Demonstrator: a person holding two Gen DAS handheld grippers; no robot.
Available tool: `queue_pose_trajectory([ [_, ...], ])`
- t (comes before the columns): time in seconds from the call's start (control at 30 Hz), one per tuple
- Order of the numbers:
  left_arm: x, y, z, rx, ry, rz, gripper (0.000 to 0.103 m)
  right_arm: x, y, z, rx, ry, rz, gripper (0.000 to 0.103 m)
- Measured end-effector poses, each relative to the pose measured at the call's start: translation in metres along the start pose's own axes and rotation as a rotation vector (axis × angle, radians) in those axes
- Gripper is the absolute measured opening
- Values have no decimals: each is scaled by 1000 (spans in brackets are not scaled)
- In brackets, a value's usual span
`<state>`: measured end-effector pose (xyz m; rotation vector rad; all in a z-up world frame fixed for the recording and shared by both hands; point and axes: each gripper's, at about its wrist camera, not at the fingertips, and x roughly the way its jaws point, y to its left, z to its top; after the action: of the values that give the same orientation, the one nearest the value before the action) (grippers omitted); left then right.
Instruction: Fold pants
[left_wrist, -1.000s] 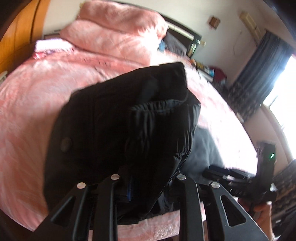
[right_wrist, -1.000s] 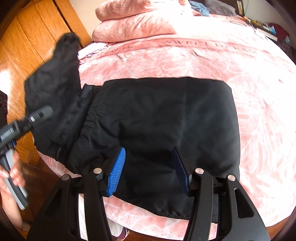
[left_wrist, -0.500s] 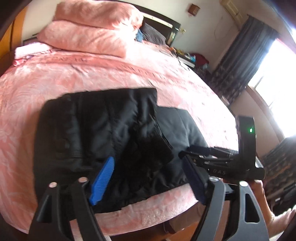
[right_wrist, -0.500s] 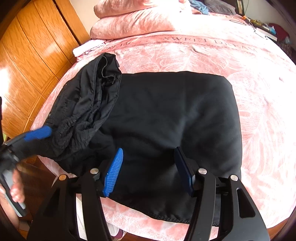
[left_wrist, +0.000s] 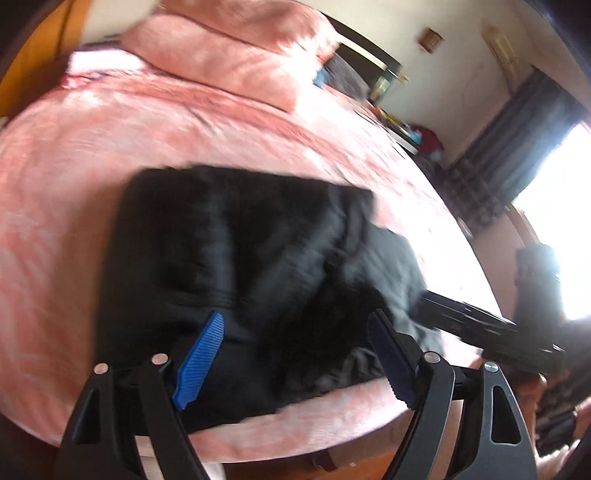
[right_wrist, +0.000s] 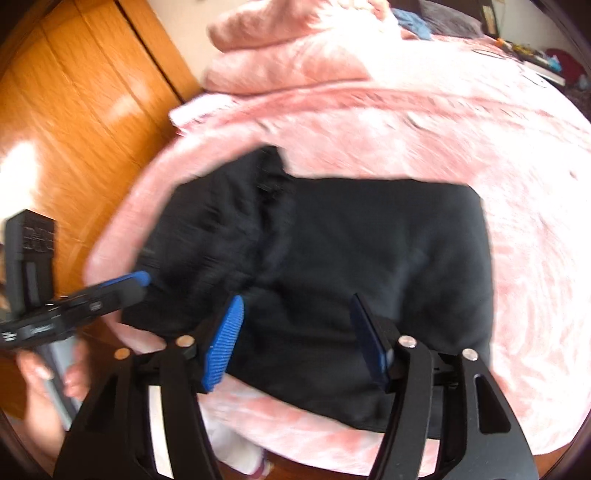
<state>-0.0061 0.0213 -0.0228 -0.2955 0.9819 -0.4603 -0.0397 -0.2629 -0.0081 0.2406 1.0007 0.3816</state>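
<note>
The black pants (left_wrist: 240, 266) lie folded in a block on the pink bed near its front edge; they also show in the right wrist view (right_wrist: 369, 258). A bunched waistband end lies over the left part (right_wrist: 229, 221). My left gripper (left_wrist: 295, 354) is open and empty just above the near edge of the pants. My right gripper (right_wrist: 299, 339) is open and empty over the near edge too. The left gripper shows at the left in the right wrist view (right_wrist: 85, 306); the right gripper shows at the right in the left wrist view (left_wrist: 480, 325). Both views are blurred.
The pink bedspread (right_wrist: 480, 129) covers the bed, with pink pillows (left_wrist: 236, 44) at its head. A wooden wardrobe (right_wrist: 74, 110) stands to the left. Dark curtains (left_wrist: 517, 140) and a bright window are at the right. The bed's front edge is right under the grippers.
The left gripper let go of the raised waistband end, which now lies on the folded pants, and opened and drew back. The right gripper stayed open and shifted slightly.
</note>
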Motion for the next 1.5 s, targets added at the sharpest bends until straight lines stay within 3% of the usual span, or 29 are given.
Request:
queue_pose_trajectory([
  [0.13, -13, 36, 0, -75, -31, 101, 82, 13, 20, 4, -2, 27, 98, 75],
  [0.4, -18, 80, -12, -166, -3, 168, 82, 53, 30, 1, 55, 94, 84, 76],
  [0.53, -16, 89, -20, -191, 10, 149, 82, 61, 35, -2, 68, 99, 78, 73],
  [0.7, -7, 93, -20, -206, 26, 117, 84, 71, 38, -2, 73, 110, 93, 59],
  [0.8, 2, 93, -19, -219, 40, 84, 86, 78, 45, -2, 40, 108, 57, 49],
  [0.93, 12, 90, -17, -203, 41, 93, 87, 76, 48, -1, 0, 89, 38, 36],
  [1.1, -1, 88, -12, -232, 17, 50, 86, 67, 51, 1, -18, 64, 39, 29],
  [1.3, -33, 85, 1, -270, -73, 21, 87, 28, 56, 18, -59, -20, 93, 26],
  [1.5, -28, 69, 8, -247, -60, 1, 87, -21, 43, 30, -59, -86, 106, 26],
])
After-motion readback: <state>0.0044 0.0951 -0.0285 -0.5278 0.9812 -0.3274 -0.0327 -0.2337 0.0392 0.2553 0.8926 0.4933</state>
